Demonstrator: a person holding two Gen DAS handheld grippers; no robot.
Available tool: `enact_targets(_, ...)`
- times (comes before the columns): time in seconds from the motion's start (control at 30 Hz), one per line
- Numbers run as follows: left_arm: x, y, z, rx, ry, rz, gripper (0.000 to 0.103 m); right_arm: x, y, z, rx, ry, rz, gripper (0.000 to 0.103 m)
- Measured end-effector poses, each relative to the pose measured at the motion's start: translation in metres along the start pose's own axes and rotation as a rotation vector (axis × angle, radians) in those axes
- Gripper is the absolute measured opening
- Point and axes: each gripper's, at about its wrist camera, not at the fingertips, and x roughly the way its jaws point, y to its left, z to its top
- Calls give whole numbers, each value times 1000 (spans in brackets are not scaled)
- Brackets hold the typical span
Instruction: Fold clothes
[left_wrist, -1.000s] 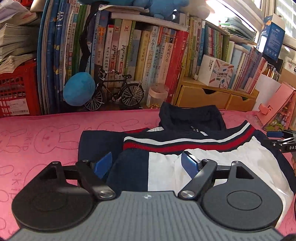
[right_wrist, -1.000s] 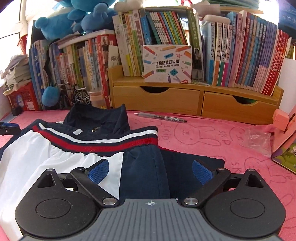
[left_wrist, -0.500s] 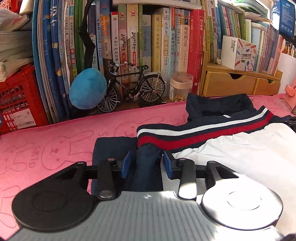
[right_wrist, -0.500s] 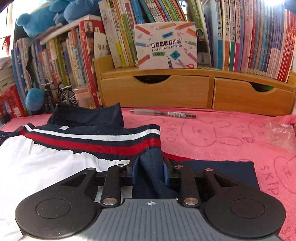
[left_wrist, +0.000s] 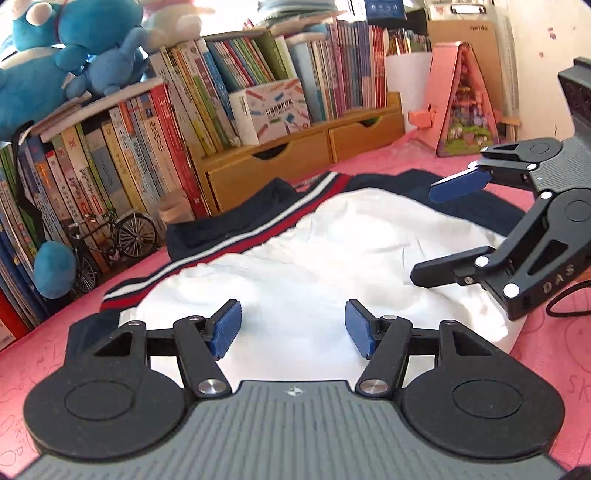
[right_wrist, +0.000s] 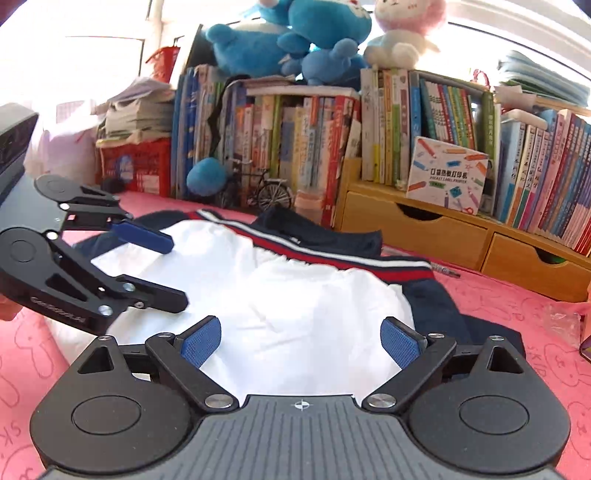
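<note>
A white and navy jacket (left_wrist: 325, 258) with a red and white chest stripe lies on the pink mat (left_wrist: 44, 354); it also shows in the right wrist view (right_wrist: 280, 295). Its navy sleeves are folded in, and white cloth lies on top. My left gripper (left_wrist: 293, 328) is open and empty, just above the jacket's near left part. My right gripper (right_wrist: 301, 338) is open and empty above the near right part. Each gripper shows in the other's view, the right one (left_wrist: 439, 229) and the left one (right_wrist: 173, 269), both with jaws apart.
Rows of books (left_wrist: 155, 140) and a wooden drawer unit (left_wrist: 295, 166) line the back. A model bicycle (left_wrist: 110, 243), a blue ball (left_wrist: 51, 273), a red crate (right_wrist: 136, 166) and a pink house-shaped box (left_wrist: 465, 107) stand nearby. A pen (right_wrist: 443, 271) lies behind the jacket.
Both grippers were shut on the navy sleeves half a second ago. They have let go, opened, risen and turned inward over the jacket, and white cloth now covers the middle.
</note>
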Motion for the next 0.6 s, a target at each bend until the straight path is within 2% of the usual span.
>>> enact_targets(0.07, 14, 5, -8, -2, 43, 57, 62, 8, -6, -7, 3, 44, -54, 97)
enact_targets(0.17, 0, 53, -16, -161, 71, 151, 63, 15, -57, -19, 170, 105, -230, 97)
enact_targets(0.23, -10, 80, -23, -198, 109, 272, 63, 12, -87, -26, 278, 123, -358, 95)
enact_targets(0.27, -17, 84, -26, -217, 114, 301, 62, 8, -99, -29, 312, 136, -441, 95)
enact_targets(0.3, -23, 87, -28, -238, 115, 318, 60, 1, -99, -28, 327, 107, -452, 94)
enact_targets(0.37, -37, 92, -32, -281, 115, 351, 59, -16, -93, -23, 345, 23, -434, 93)
enact_targets(0.4, -42, 87, -30, -295, 84, 317, 61, -22, -83, -19, 352, -25, -383, 93)
enact_targets(0.5, -35, 57, -10, -278, -2, 200, 73, -11, -44, 8, 289, -99, -138, 93)
enact_targets(0.53, -27, 47, -3, -256, -19, 177, 76, 0, -27, 17, 259, -103, -72, 92)
enact_targets(0.6, -4, 33, 2, -210, 4, 219, 76, 28, -1, 31, 206, -52, -22, 81)
